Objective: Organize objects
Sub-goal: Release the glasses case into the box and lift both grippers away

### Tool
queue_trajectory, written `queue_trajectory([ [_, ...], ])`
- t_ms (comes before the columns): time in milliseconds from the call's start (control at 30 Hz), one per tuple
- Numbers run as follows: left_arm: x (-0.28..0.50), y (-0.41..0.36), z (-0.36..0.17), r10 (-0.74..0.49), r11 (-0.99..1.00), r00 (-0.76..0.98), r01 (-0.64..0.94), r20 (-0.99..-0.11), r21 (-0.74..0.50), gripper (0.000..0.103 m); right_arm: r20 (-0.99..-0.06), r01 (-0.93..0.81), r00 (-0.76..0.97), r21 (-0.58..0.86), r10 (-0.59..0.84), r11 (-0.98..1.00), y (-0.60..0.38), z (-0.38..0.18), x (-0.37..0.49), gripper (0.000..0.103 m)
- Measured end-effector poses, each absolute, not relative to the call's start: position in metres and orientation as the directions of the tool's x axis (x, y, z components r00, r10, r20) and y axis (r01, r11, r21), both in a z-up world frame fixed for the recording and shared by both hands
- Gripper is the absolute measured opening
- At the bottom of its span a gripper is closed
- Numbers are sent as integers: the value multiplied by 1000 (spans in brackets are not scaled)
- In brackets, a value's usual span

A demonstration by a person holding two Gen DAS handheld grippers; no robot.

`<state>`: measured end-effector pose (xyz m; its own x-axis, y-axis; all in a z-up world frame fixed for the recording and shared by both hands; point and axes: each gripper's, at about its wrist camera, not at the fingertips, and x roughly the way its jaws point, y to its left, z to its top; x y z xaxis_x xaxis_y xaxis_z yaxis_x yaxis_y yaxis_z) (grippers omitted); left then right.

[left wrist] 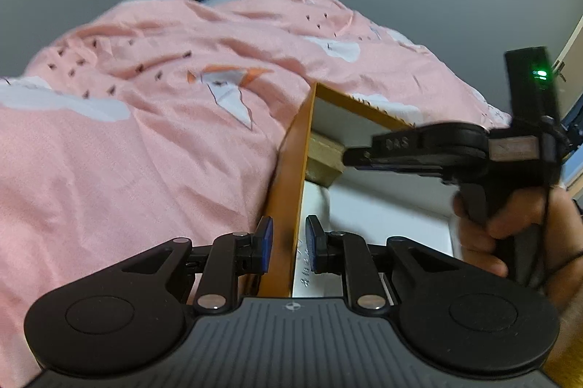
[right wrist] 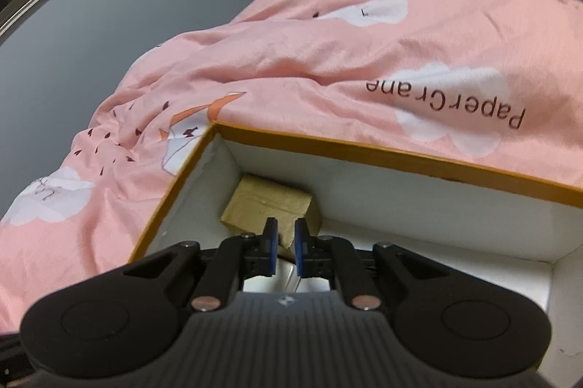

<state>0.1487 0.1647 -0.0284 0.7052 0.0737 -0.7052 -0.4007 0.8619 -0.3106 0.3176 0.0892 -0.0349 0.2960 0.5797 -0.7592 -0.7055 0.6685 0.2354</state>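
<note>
Left gripper (left wrist: 288, 244) clamps the orange box wall (left wrist: 291, 169); right gripper (right wrist: 285, 245) (closed, empty) hangs above the cardboard package (right wrist: 269, 202).

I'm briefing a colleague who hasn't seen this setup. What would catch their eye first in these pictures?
The pink quilt printed with clouds and "Paper Crane" fills most of both views. Lying on it is an orange-rimmed box with a white inside, and a small brown cardboard package sits in its far corner. The left tongs grip the box's side wall; the right tongs hang shut inside the box.

Orange-rimmed box (right wrist: 382, 147) — brown parcel (right wrist: 269, 202) inside, cornered.
</note>
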Motion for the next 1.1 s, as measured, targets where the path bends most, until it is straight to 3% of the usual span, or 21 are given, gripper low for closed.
queue_trajectory([
  [300,117,134,14,201,882,774,-410,-601,-232,21,-709,-793,341,136,618,594,51,6,251,13],
  [600,78,79,35,159,957,814,-267,-558,-117,22,-630,-782,432,96,646,616,-37,26,175,18],
  [767,60,64,29,98,980,797,-183,-596,-83,23,-628,-739,474,97,617,667,-83,16,138,24],
  [1100,26,73,1,-54,980,678,-103,-734,-168,23,-696,-686,435,155,571,711,-133,-19,87,25],
])
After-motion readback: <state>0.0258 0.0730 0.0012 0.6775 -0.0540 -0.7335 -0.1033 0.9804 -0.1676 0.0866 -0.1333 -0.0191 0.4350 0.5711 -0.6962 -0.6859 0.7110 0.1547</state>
